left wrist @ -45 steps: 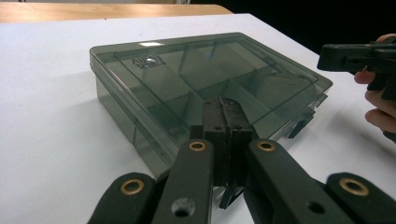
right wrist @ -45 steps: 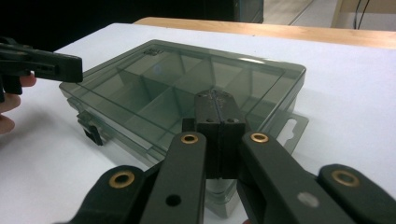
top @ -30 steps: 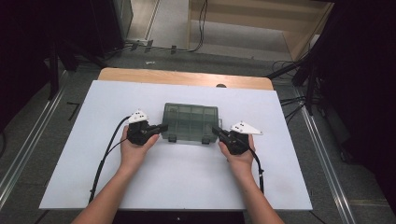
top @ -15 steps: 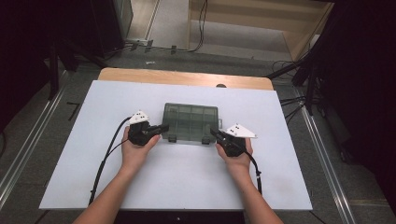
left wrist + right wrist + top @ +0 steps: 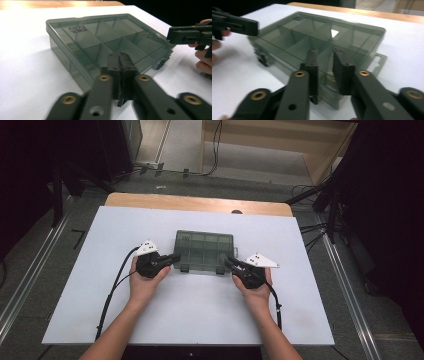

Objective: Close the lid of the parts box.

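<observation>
A smoky translucent compartment box (image 5: 204, 251) lies lid down on the white table (image 5: 90, 295), its dividers showing through the lid (image 5: 105, 35) (image 5: 317, 32). My left gripper (image 5: 172, 259) is at the box's front left corner. Its jaws (image 5: 120, 60) are pressed together against the front wall, nothing visible between them. My right gripper (image 5: 229, 263) is at the front right corner. Its jaws (image 5: 325, 60) stand a little apart over the box's front edge. Each gripper view also shows the other gripper farther off: the right one (image 5: 186, 35), the left one (image 5: 235, 25).
The white table top rests on a wooden one whose far edge (image 5: 200, 202) shows behind the box. Small dark latches (image 5: 220, 271) stick out of the box's front side. Cables (image 5: 112, 285) trail from both grippers toward the table's near edge. The floor beyond is dark, with rails and cables.
Both hands have shifted slightly toward the near edge while staying at the box's front corners. The box has not visibly moved.
</observation>
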A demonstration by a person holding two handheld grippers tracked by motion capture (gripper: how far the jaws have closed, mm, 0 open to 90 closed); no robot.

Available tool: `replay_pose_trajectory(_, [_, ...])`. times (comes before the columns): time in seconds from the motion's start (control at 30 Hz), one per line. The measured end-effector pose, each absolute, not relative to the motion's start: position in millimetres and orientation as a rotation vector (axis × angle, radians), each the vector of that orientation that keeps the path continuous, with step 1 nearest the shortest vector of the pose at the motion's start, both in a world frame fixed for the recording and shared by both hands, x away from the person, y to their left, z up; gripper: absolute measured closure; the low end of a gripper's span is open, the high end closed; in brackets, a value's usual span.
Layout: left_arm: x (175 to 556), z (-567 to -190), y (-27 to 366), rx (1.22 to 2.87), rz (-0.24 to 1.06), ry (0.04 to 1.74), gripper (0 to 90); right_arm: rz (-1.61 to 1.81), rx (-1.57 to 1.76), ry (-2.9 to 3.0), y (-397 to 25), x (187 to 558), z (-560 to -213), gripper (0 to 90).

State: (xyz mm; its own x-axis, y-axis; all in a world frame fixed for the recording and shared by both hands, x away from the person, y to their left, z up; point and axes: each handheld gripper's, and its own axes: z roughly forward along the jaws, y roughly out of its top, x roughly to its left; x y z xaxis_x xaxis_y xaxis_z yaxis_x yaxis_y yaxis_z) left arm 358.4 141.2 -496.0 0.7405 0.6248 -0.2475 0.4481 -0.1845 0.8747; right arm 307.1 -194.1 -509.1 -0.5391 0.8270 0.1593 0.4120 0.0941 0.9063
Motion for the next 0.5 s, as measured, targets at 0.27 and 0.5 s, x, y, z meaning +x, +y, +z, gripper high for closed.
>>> replay_pose_trajectory(0.27, [349, -486, 151, 1.783, 0.198, 0.778, 52.8, 1.488, 1.185, 1.982, -197, 302, -503, 35.1])
replay_pose_trajectory(0.5, [344, -482, 161, 1.767, 0.201, 0.758, 13.9, 1.509, 1.206, 1.979, -204, 301, -501, 0.0])
